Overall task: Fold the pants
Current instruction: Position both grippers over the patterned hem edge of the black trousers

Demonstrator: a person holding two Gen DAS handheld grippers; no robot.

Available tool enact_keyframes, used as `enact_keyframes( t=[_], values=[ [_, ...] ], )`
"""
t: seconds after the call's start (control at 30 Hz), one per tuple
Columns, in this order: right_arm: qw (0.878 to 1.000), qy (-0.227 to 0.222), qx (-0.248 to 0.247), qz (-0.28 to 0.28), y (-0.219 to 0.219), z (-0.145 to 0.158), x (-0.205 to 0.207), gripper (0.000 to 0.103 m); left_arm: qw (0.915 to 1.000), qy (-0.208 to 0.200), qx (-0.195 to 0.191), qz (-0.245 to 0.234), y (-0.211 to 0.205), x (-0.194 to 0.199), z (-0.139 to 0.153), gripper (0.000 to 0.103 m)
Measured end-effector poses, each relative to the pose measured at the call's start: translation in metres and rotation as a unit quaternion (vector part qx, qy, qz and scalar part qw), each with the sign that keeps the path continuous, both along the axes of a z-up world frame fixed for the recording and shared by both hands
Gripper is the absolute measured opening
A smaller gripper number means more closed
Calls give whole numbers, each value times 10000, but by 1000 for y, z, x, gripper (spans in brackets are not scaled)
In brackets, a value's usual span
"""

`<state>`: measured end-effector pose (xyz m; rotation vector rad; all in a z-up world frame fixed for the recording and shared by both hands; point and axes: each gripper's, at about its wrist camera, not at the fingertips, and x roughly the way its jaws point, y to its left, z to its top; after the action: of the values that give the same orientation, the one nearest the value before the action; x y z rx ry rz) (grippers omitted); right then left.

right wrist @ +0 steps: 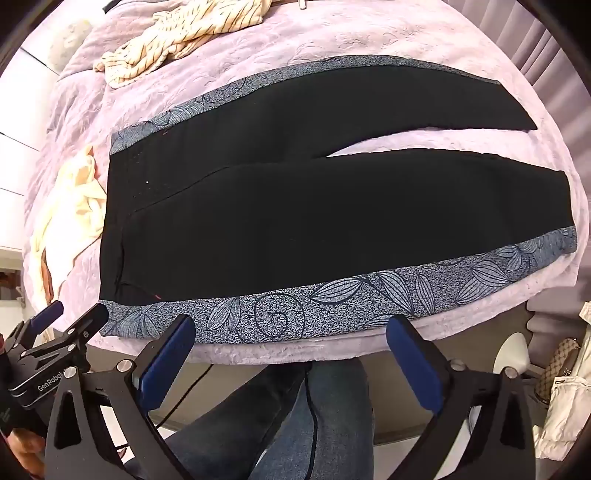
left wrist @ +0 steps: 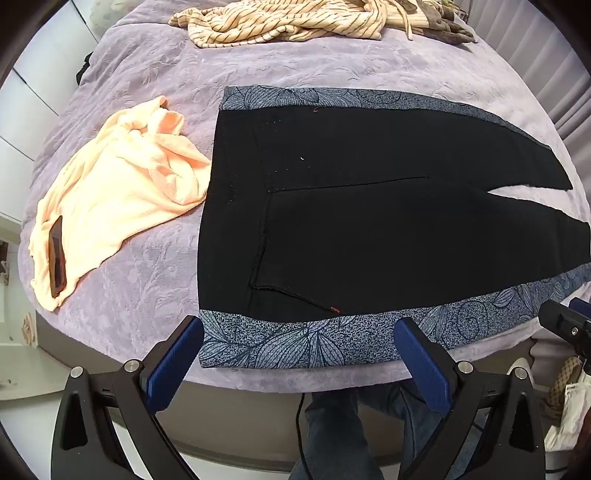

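Observation:
Black pants point(left wrist: 369, 221) with blue leaf-print side stripes lie flat on the bed, waistband to the left, both legs spread to the right. They also show in the right wrist view point(right wrist: 295, 214). My left gripper point(left wrist: 299, 347) is open and empty, hovering over the near stripe at the waist end. My right gripper point(right wrist: 291, 343) is open and empty over the near stripe point(right wrist: 332, 306) further along the leg. The right gripper's tip shows in the left wrist view point(left wrist: 565, 325), and the left gripper shows in the right wrist view point(right wrist: 70, 328).
A lilac bedspread point(left wrist: 147, 288) covers the bed. A peach towel point(left wrist: 122, 199) with a dark phone point(left wrist: 57, 258) on it lies left of the pants. A striped cream garment point(left wrist: 280, 22) lies at the far side. Bags point(right wrist: 565, 391) stand on the floor at right.

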<state>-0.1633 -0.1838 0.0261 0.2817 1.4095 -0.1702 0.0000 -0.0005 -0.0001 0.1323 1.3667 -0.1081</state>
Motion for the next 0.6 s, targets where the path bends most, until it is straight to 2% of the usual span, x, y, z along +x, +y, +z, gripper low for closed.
enact_keyframes(
  t=[0.5,0.6],
  values=[
    [9999,-19,-50,-122,-3,2,-5,103,10000,-7,-57,0,-3,1,3,103],
    [9999,-7,-56,-126,-3,2,-5,103,10000,0,37,4,0,0,1,103]
  ],
)
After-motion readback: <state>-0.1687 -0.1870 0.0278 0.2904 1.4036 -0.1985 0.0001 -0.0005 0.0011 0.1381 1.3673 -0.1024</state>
